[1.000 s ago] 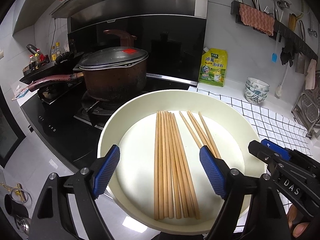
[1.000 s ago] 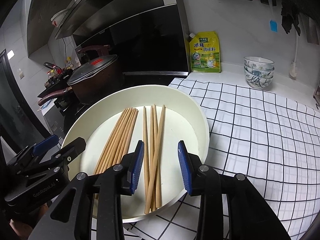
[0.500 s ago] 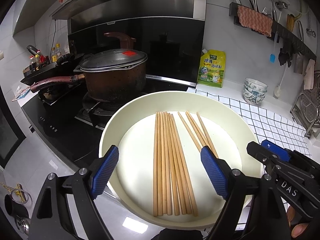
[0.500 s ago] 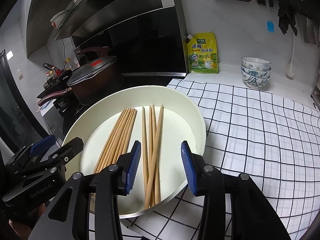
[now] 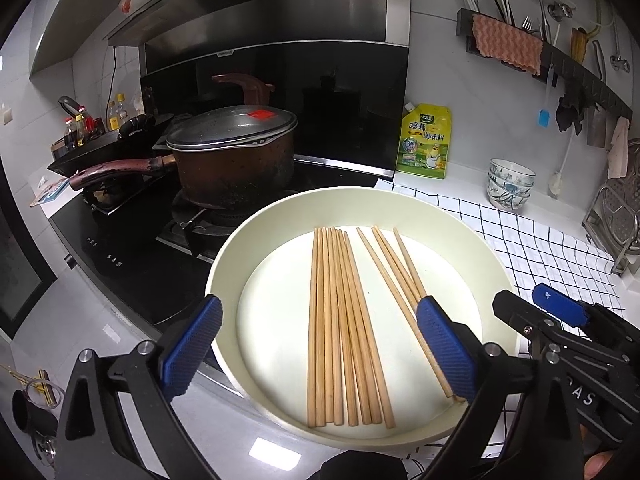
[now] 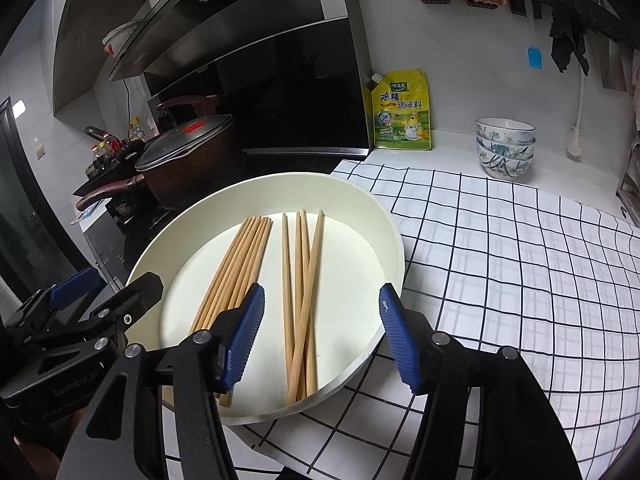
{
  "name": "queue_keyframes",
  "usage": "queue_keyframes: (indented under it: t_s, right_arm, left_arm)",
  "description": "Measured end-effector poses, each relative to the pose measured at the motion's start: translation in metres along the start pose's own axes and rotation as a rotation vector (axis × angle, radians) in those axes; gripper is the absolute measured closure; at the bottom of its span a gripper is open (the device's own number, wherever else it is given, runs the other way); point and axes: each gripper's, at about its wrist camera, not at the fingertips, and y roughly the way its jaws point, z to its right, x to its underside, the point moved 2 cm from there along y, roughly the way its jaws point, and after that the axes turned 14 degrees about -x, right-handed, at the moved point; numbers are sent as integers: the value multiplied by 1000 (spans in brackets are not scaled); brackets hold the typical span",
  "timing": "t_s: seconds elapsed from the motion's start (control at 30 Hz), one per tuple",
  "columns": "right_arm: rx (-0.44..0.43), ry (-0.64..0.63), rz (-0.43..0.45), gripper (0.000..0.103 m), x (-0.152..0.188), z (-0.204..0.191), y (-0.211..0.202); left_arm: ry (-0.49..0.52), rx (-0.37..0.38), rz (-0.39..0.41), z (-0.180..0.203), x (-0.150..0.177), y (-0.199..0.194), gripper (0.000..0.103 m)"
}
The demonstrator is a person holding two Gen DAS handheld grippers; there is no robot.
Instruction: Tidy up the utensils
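**Two bundles of chopsticks, both grippers letting go**

Two groups lie in the cream round tray, my landmark, which straddles stove edge and checked cloth so both hands reach it. Toward the tray's stove side sits the larger chopstick bundle, squared together; toward its cloth side, the smaller chopstick group, looser. My left gripper and right gripper hover above the tray's near rim, jaws opening, holding nothing.

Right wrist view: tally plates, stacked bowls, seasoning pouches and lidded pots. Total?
cream plate: 1
stacked bowls: 3
yellow seasoning pouch: 1
lidded pot: 1
Total: 6
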Motion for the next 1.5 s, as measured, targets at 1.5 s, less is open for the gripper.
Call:
queue_keyframes:
  t_s: [1.5]
  right_arm:
    - [8,5,16,41,5,4,-10]
  left_arm:
    - [4,-67,-22,2,4,1,6]
